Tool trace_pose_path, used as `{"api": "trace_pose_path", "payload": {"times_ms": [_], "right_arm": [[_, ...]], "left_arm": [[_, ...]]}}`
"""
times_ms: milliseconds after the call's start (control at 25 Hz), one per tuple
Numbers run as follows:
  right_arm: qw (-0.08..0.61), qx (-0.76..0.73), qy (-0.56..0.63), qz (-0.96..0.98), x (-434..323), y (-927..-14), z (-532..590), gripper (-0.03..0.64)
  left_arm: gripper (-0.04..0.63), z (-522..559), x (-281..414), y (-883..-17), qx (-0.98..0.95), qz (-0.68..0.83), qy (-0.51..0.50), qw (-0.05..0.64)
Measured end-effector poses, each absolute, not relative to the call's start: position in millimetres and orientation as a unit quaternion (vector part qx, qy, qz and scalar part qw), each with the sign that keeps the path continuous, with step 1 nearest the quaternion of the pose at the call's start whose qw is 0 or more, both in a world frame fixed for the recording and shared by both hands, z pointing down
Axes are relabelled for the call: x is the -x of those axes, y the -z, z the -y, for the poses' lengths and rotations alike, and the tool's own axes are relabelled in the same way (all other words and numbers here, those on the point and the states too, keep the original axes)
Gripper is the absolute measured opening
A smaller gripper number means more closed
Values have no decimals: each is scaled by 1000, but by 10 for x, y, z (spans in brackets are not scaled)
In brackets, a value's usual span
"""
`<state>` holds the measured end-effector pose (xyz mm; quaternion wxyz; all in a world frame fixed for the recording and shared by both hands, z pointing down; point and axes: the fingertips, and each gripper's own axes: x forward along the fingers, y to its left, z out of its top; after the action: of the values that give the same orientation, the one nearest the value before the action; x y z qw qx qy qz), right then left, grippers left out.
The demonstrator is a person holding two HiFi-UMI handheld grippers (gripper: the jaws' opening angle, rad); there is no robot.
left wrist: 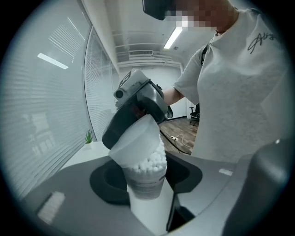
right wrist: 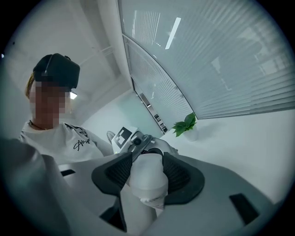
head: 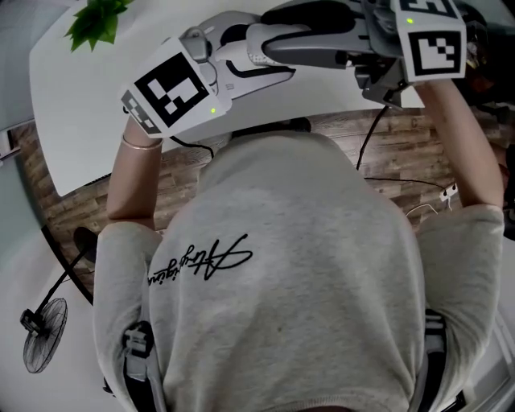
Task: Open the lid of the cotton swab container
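Observation:
In the left gripper view a clear cotton swab container (left wrist: 146, 183), packed with white swab heads, stands upright between my left gripper's dark pads (left wrist: 107, 183), which press on its body. The white lid (left wrist: 137, 139) sits tilted above the rim, with swab heads showing under it. My right gripper (left wrist: 134, 120) reaches in from the far side and is shut on that lid. In the right gripper view the lid (right wrist: 147, 177) is clamped between ribbed pads (right wrist: 180, 177), and the left gripper (right wrist: 133, 139) is behind it. In the head view both marker cubes (head: 173, 88) (head: 434, 40) show, but the container is hidden.
A white table (head: 80, 105) with a small green plant (head: 96, 20) lies ahead of the person. Cables (head: 418, 197) trail over the wooden floor, and a standing fan (head: 40, 334) is at the lower left. Window blinds fill the background in both gripper views.

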<state>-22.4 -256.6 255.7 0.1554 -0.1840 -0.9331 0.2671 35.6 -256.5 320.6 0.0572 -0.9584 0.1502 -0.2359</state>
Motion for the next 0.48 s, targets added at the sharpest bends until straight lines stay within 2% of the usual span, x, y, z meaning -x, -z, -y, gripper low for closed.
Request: {"api": "trace_pose_path", "payload": {"times_ms": [480], "right_arm": [[141, 151, -207, 956, 384, -2651, 2585, 230]], "left_arm": [[206, 2576, -136, -3264, 951, -185, 248, 16]]}}
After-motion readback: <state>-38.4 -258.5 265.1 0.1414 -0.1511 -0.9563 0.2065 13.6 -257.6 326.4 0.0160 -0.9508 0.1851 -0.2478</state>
